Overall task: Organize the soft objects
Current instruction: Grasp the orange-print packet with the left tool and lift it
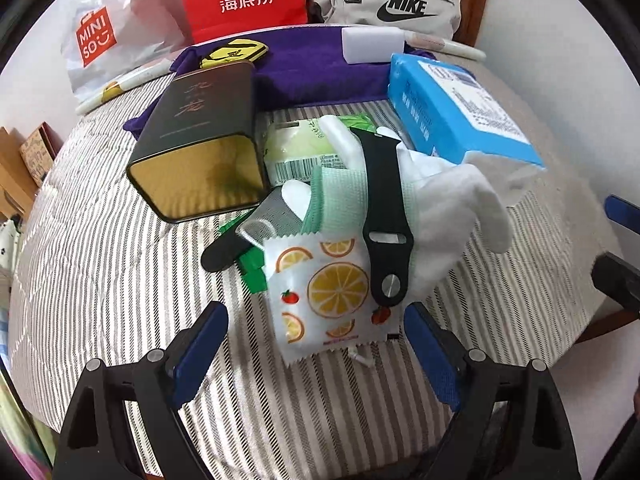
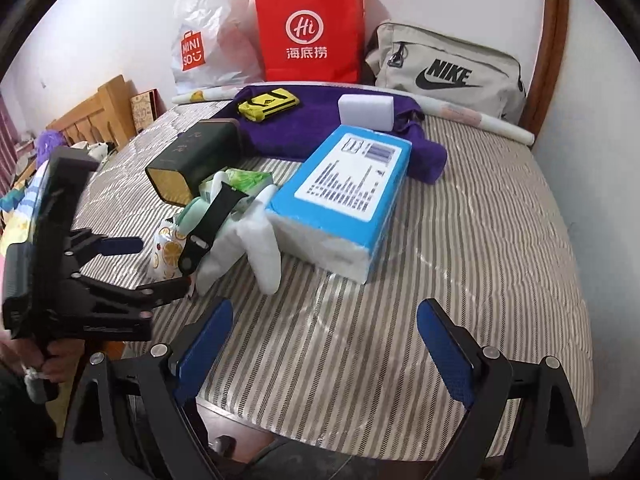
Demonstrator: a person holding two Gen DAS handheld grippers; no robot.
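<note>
The box (image 1: 200,148) is shiny metal. The watch strap (image 1: 386,216) is smooth matt rubber. The glove (image 1: 456,208) is soft cloth on a striped cloth cover (image 1: 100,280).

Left tongs (image 1: 316,344) wide apart over orange-print packet (image 1: 324,300).

Both grippers share one build: the left gripper (image 1: 316,338) and right gripper (image 2: 325,334) have black angular frames, silver round screws, and textured blue finger pads (image 2: 444,354).

Red paper bag (image 2: 310,32), grey Nike bag (image 2: 448,68)
</note>
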